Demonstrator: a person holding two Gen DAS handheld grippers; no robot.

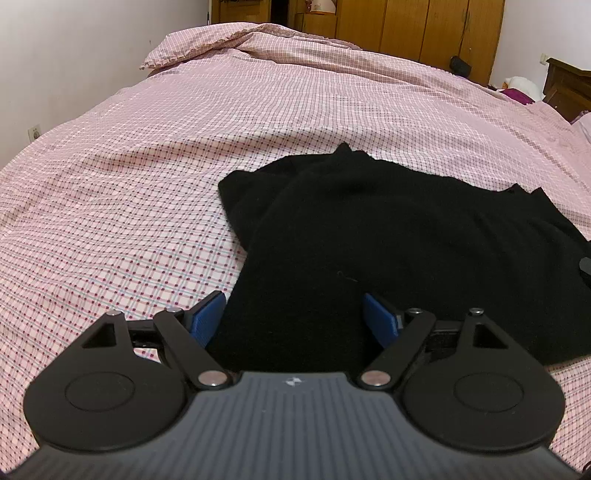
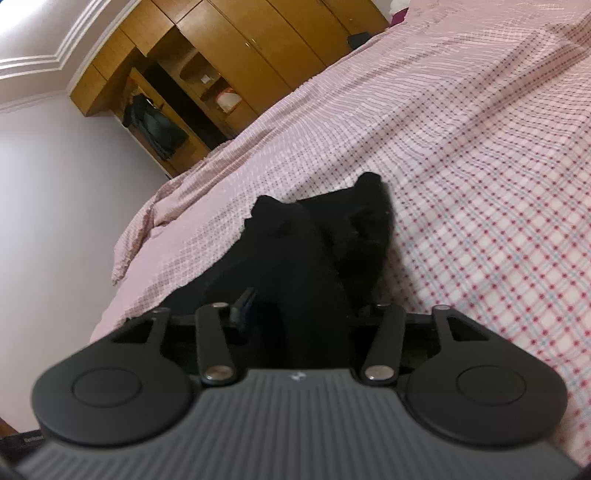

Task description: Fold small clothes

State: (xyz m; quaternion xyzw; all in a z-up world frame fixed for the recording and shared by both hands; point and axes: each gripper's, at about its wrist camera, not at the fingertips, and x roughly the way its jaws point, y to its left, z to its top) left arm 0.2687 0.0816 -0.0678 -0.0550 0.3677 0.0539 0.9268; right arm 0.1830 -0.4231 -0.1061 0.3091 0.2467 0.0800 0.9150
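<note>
A black knit garment (image 1: 388, 236) lies partly folded on the pink checked bedspread (image 1: 147, 166). My left gripper (image 1: 293, 317) is open, its blue pads on either side of the garment's near edge, low over the cloth. In the right wrist view the same black garment (image 2: 314, 251) fills the space between the fingers of my right gripper (image 2: 295, 314). That view is tilted and blurred. One dark blue pad (image 2: 245, 302) shows on the left; the right pad is hidden by cloth. I cannot tell whether the jaws are closed on the cloth.
The bedspread (image 2: 480, 166) covers a wide bed. A folded-back quilt edge (image 1: 207, 44) lies at the far end. Wooden wardrobes (image 1: 424, 26) stand behind the bed, also in the right wrist view (image 2: 221, 55). A dark wooden headboard (image 1: 569, 88) is at the right.
</note>
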